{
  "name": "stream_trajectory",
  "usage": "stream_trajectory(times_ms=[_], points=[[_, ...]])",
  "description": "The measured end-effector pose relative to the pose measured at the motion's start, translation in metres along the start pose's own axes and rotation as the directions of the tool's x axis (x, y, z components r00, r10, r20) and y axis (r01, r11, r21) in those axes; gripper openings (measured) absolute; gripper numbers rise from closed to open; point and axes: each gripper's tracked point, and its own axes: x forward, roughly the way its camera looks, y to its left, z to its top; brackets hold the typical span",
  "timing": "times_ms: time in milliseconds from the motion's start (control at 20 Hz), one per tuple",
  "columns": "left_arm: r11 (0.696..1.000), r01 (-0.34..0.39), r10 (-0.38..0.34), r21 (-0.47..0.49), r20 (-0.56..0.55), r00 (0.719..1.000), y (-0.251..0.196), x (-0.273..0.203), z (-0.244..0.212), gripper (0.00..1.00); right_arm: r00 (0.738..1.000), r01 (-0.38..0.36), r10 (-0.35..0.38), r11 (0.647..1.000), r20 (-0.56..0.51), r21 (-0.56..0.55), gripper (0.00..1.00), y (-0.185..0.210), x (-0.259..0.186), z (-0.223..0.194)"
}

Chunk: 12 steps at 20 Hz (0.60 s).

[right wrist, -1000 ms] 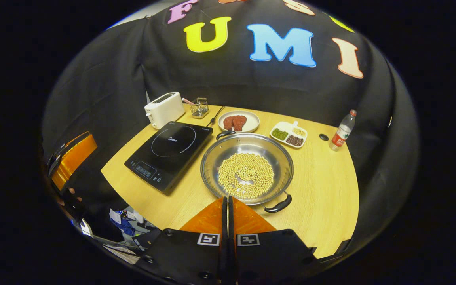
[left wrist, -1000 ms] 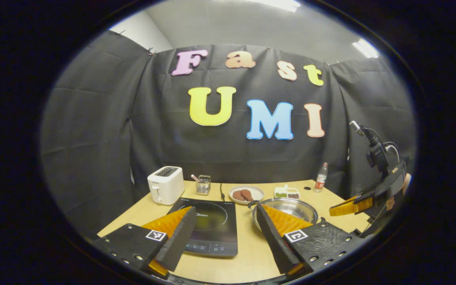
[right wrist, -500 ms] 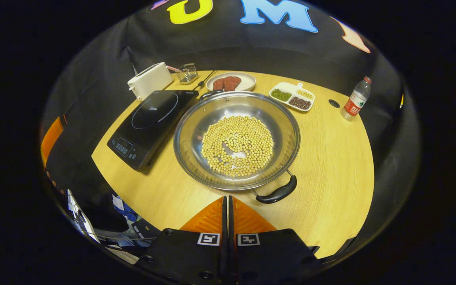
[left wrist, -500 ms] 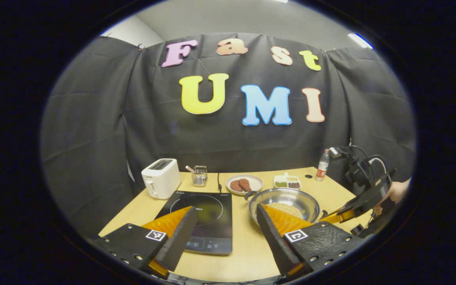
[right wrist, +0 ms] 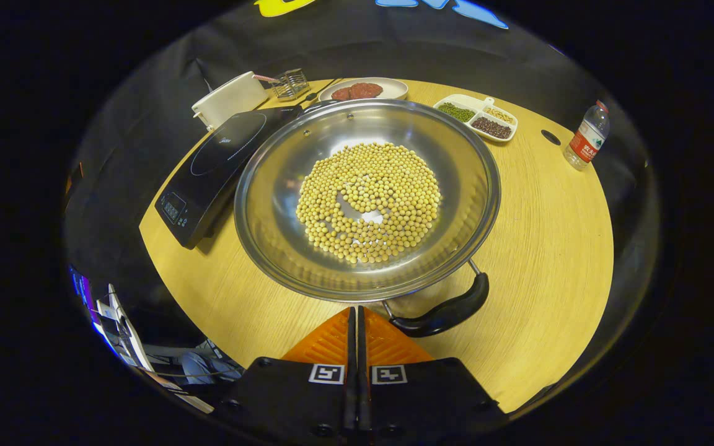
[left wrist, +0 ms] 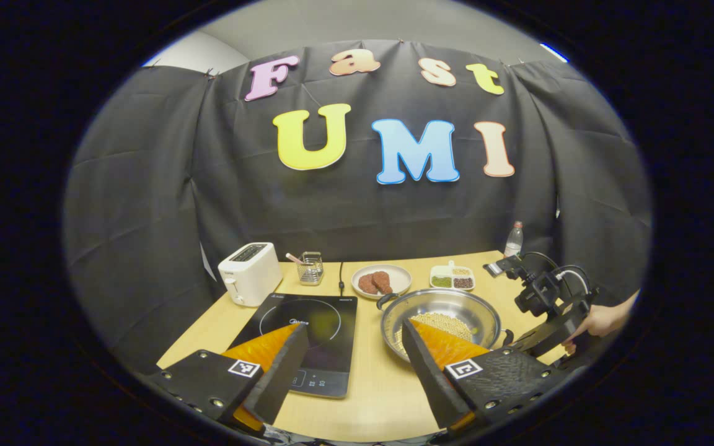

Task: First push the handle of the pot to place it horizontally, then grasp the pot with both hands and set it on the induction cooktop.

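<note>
Left gripper (left wrist: pixel 351 365) stood wide open and empty in the left gripper view, the pot (left wrist: pixel 440 319) off at its one o'clock beside the induction cooktop (left wrist: pixel 307 334), the other gripper and a hand (left wrist: pixel 599 322) out at three. In the right gripper view, right gripper (right wrist: pixel 357 325) was closed flat, gripping nothing; near handle (right wrist: pixel 440 310) lay just ahead at one o'clock, long axis slanting up-right, so this was the nearer one for the push

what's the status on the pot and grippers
Right gripper shut, empty, just short of the near handle. Left gripper open, hanging back. Pot on table beside cooktop. Nothing in between.
</note>
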Motion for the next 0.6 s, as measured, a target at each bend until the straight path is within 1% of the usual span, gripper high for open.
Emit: stream_trajectory(times_ms=[200,300,350,400,450,500,600], points=[[0.999,-0.016,0.016,0.032,-0.003,1.0,-0.019,0.004,0.005,0.92,1.0,-0.03,0.03,0.999,0.001,0.015,0.02,-0.013,0.0,0.006],[1.0,-0.012,0.012,0.028,-0.004,1.0,-0.027,0.007,0.006,0.92,1.0,-0.029,0.029,0.999,0.002,0.012,0.02,-0.024,0.001,0.007],[1.0,-0.011,0.011,0.021,-0.004,1.0,-0.032,0.008,0.005,0.88,1.0,-0.025,0.024,1.0,0.005,0.009,0.02,-0.029,0.001,0.008],[1.0,-0.012,0.013,0.013,-0.01,1.0,-0.036,0.01,0.005,0.92,1.0,-0.018,0.018,1.0,0.005,0.006,0.02,-0.036,0.001,0.01],[1.0,-0.015,0.015,0.005,-0.014,1.0,-0.039,0.013,0.004,0.92,1.0,-0.011,0.011,1.0,0.009,0.003,0.02,-0.044,0.001,0.011],[1.0,-0.021,0.021,-0.002,-0.014,1.0,-0.041,0.015,0.005,0.88,1.0,-0.006,0.006,1.0,0.013,0.0,0.02,-0.05,0.001,0.012],[0.999,-0.033,0.033,-0.02,-0.009,0.999,-0.045,0.021,0.008,0.96,1.0,0.0,0.0,1.0,0.013,0.0,0.02,-0.063,0.002,0.015]])
